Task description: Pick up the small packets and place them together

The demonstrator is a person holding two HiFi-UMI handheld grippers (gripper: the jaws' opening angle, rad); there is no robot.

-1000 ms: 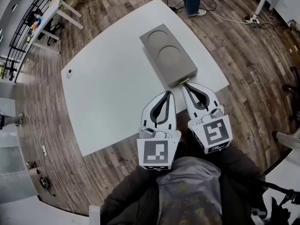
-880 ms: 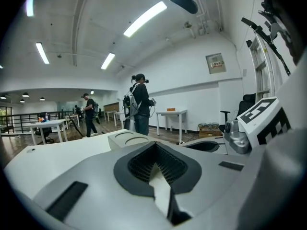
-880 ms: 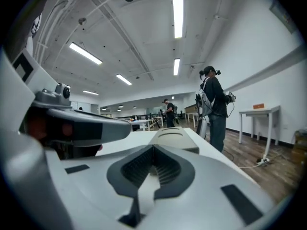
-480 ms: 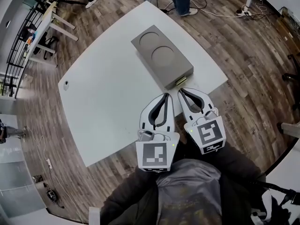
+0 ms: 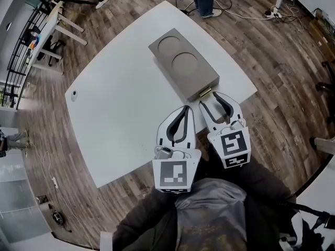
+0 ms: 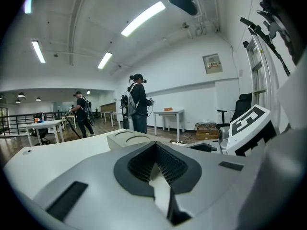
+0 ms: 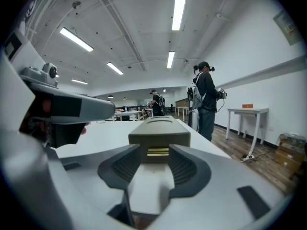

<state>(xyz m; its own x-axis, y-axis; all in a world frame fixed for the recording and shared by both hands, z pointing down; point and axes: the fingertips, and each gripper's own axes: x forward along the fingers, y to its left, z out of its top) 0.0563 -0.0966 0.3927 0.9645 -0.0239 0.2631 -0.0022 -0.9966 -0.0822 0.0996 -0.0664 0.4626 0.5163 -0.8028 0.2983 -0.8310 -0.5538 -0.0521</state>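
One grey box (image 5: 183, 64) with two round recesses lies on the white table (image 5: 115, 103), its long axis diagonal, and one yellow strip (image 5: 205, 93) shows at its near end. The right gripper (image 5: 208, 98) has just been opening its jaws, with nothing between them. The left gripper (image 5: 185, 107) has its jaws together.

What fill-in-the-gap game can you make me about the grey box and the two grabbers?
1. The grey box has ____ round dents in its top.
2. The box stands on a ____ table.
3. The jaws of the right gripper, which point at the box's near end, stand ____.
4. The jaws of the left gripper are pressed ____ at the tips.

Missing words: two; white; apart; together.
The right gripper's jaws have just been opening, with nothing between them.
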